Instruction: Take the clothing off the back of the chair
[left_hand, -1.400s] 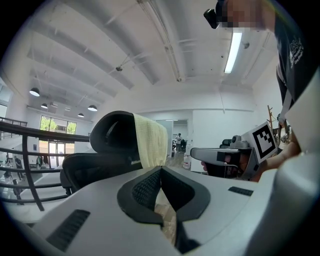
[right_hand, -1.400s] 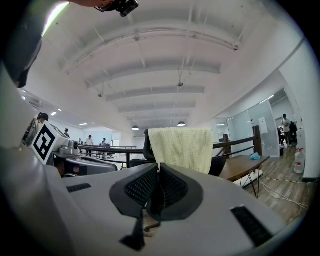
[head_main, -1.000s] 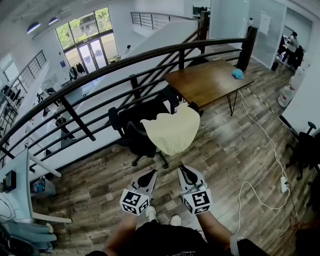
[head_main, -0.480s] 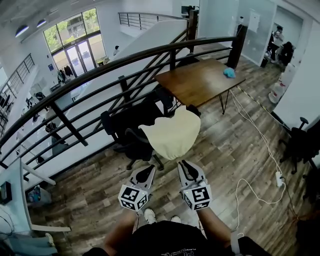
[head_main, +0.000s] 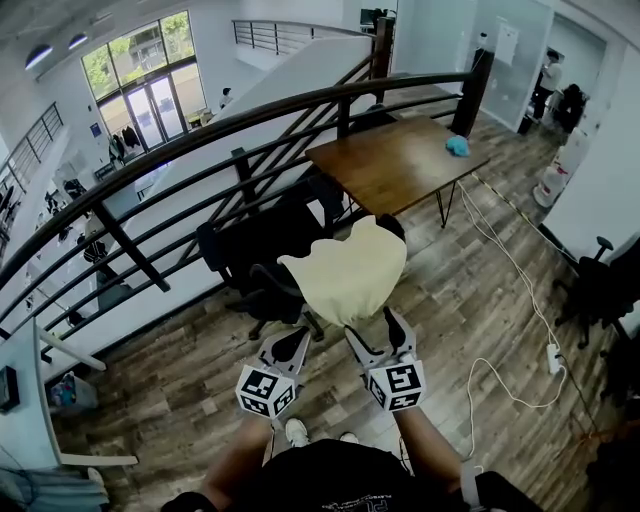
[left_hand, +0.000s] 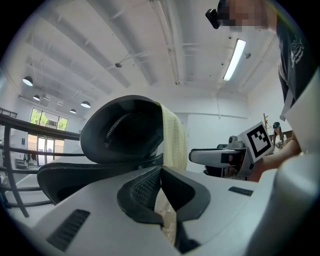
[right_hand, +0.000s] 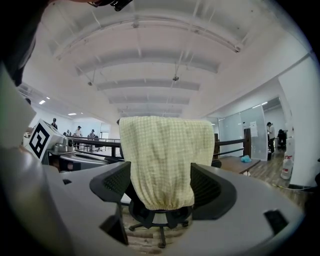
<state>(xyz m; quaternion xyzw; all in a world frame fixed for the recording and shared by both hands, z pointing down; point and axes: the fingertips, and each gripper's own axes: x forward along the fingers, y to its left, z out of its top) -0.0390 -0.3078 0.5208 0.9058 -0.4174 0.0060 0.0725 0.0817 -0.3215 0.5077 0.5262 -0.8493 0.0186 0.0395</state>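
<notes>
Right claw (head_main: 370, 325) nearer clothing (head_main: 345, 275), opening empty; table (head_main: 400, 160) beyond

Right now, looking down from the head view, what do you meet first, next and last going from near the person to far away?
left hand-held gripper → yellow clothing → wooden table → black railing
</notes>
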